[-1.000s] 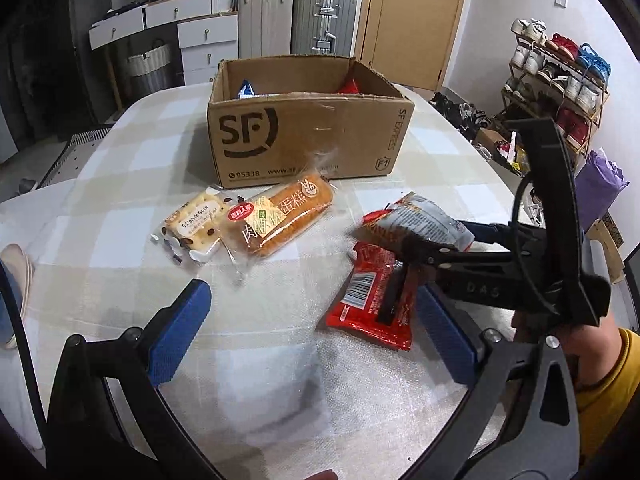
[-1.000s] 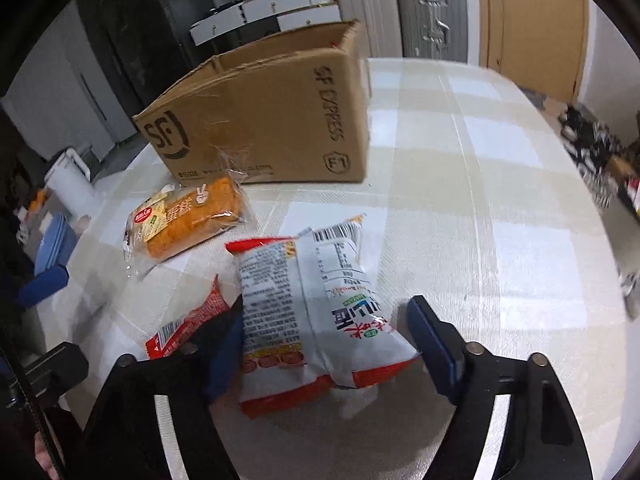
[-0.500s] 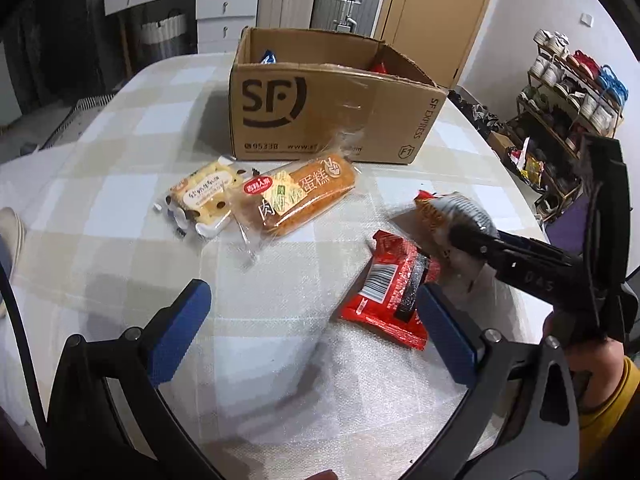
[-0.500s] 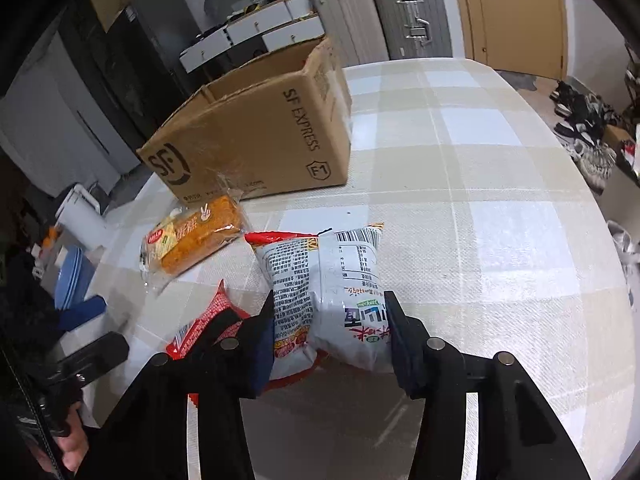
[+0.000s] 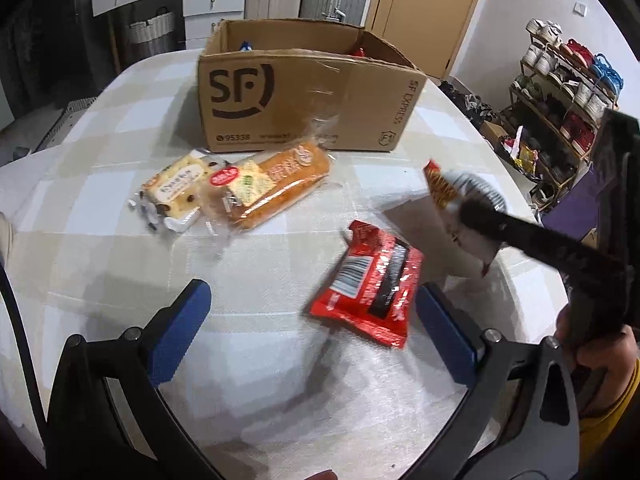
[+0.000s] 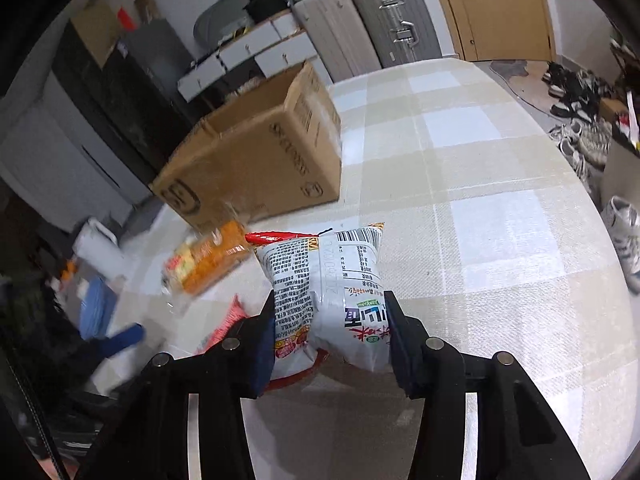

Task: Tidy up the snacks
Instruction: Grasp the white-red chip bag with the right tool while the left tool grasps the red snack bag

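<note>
- Since a second ago my right gripper (image 6: 330, 330) has closed on the white snack bag (image 6: 332, 280) and lifted it off the table (image 6: 500, 240).
- My left gripper (image 5: 312, 332) hangs open, the red packet (image 5: 370, 280) at one o'clock.
- Beyond, at twelve o'clock, the cardboard box (image 5: 304, 108) reads "SF", "95338", "SF EXPRESS".
</note>
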A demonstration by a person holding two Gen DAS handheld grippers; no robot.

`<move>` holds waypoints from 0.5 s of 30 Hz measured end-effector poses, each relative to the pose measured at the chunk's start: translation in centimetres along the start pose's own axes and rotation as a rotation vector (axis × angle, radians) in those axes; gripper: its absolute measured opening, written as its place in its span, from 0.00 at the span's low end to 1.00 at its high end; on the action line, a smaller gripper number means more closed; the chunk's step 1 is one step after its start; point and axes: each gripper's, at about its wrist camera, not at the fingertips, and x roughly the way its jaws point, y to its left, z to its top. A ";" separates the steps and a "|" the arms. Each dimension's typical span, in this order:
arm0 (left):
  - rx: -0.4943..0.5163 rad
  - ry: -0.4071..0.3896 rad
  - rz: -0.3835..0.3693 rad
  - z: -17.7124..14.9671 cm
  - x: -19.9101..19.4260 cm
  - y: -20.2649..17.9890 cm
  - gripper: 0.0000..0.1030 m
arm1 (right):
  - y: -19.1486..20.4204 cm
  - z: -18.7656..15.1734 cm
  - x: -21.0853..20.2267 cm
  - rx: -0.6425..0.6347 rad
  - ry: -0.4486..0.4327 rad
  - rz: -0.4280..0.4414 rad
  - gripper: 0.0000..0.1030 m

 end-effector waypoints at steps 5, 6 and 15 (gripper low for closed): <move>0.038 0.017 -0.003 0.2 1.1 -1.7 0.99 | -0.1 -0.1 -2.5 0.011 -0.046 0.030 0.47; 0.049 0.020 -0.001 0.3 1.4 -2.1 0.99 | -0.1 -0.2 -2.8 0.012 -0.052 0.034 0.47; 0.097 0.086 0.013 0.9 5.6 -4.0 0.81 | -0.1 -0.5 -3.5 0.006 -0.053 0.043 0.47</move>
